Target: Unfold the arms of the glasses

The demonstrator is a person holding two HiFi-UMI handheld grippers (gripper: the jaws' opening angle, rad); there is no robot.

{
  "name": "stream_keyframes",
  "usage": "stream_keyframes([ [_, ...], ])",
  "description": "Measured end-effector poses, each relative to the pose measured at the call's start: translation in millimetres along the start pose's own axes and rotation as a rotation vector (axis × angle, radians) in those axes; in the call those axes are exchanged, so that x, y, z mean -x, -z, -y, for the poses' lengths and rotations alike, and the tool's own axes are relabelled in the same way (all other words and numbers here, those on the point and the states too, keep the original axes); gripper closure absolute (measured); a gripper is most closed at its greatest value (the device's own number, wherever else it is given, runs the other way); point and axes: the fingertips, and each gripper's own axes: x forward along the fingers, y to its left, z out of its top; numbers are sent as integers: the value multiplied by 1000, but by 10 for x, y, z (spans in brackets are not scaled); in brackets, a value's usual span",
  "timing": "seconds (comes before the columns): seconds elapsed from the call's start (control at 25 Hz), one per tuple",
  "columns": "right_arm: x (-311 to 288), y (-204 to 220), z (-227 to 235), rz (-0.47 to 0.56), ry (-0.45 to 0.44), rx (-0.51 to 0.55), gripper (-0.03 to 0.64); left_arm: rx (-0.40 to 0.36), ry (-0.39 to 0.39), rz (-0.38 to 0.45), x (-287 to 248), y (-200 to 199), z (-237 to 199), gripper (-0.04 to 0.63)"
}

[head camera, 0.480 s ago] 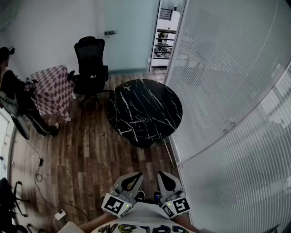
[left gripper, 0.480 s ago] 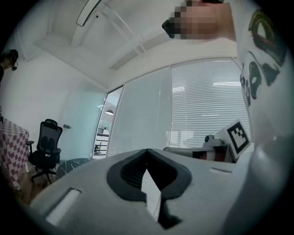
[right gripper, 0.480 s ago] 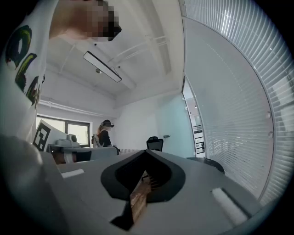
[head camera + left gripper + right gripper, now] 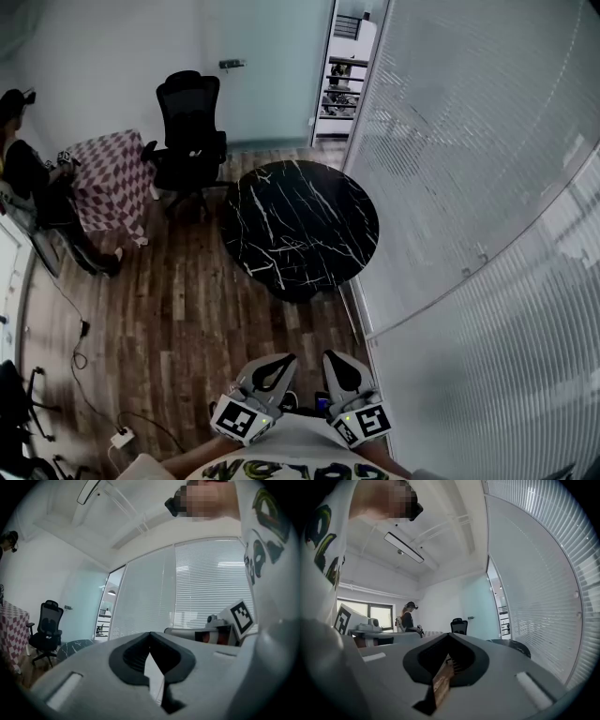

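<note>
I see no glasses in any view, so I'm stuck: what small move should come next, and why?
Probably a step toward the round black table, looking for the glasses. The left gripper and right gripper sit close to the person, jaws together on nothing, with the table well ahead across the wooden floor.

Head view steeply down over round table [image 4: 298, 230], gripper views level, both apparently sharing office chair [image 4: 45, 626].
</note>
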Motion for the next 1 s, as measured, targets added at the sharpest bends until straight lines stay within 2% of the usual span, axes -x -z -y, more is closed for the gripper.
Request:
stream_keyframes([
  [0.28, 61, -20, 204, 20, -12, -28, 615, 21, -28, -20, -154, 74, 37, 592],
  [0.64, 60, 171, 423, -26, 6, -40, 615, 33, -58, -31, -339, 210, -15, 592],
  [1.0, -483, 179, 674, -50, 5, -33, 615, 44, -58, -37, -699, 198, -487, 592],
])
